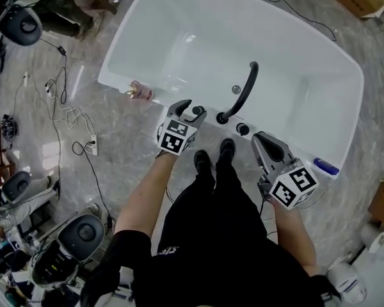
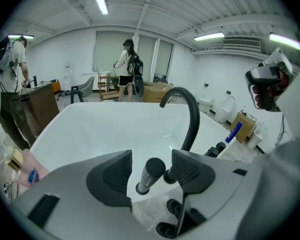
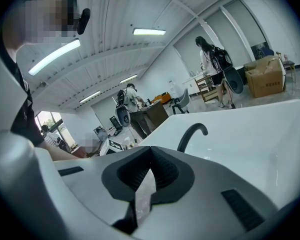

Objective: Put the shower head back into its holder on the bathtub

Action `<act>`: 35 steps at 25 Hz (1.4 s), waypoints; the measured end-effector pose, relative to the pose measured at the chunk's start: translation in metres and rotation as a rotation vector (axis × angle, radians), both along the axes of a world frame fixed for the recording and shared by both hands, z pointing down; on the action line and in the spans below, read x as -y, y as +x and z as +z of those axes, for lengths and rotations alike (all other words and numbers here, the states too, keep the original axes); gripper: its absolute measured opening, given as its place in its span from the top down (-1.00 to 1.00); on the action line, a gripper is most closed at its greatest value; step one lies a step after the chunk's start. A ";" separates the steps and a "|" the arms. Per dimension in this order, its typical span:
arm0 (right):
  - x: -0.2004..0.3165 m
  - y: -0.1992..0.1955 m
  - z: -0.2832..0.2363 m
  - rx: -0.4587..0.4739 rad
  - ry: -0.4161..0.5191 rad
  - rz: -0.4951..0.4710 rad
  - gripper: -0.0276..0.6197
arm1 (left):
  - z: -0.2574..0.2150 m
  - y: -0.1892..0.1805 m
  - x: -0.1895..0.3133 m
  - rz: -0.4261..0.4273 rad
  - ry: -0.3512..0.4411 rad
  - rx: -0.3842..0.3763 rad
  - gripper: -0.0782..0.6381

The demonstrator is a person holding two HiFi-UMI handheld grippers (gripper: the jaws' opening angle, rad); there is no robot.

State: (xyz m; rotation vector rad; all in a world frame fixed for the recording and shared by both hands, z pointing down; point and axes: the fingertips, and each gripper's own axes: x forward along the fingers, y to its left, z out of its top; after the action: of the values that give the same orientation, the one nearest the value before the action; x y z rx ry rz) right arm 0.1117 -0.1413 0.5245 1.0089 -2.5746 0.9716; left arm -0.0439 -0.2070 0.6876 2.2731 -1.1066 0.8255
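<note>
The shower head (image 2: 150,174), a slim grey stick with a dark round top, stands tilted with its lower end on the near rim of the white bathtub (image 1: 147,31). My left gripper (image 2: 151,170) is open around it, its pads apart from the stick on both sides. In the head view the left gripper (image 1: 188,111) hangs over the rim with the shower head's dark top (image 1: 197,110) between its fingers. My right gripper (image 1: 260,139) is shut and holds nothing. It hovers by the rim, right of the black curved spout (image 1: 246,88). In its own view, the right gripper (image 3: 151,165) shows its tips meeting.
Two black knobs (image 1: 242,129) sit on the rim beside the spout (image 2: 190,119). A blue bottle (image 1: 325,166) lies on the rim at the right, a pink item (image 1: 139,91) at the left. My shoes (image 1: 203,162) touch the tub. Cables (image 1: 77,120) trail over the floor.
</note>
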 end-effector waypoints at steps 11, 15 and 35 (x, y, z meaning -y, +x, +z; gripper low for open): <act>0.032 -0.027 -0.075 0.022 0.109 -0.085 0.87 | -0.143 -0.045 -0.007 -0.168 0.142 -0.074 0.25; 0.040 -0.042 -0.088 0.039 0.132 -0.147 0.87 | -0.176 -0.053 -0.013 -0.202 0.187 -0.058 0.34; 0.062 -0.057 -0.139 0.049 0.254 -0.217 0.87 | -0.297 -0.100 -0.039 -0.394 0.515 -0.108 0.66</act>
State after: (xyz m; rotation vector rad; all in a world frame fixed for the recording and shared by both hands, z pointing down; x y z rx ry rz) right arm 0.0547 -0.2029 0.3856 0.7453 -2.8278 0.6350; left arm -0.1434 -0.1681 0.3901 2.3219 -1.7977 0.2760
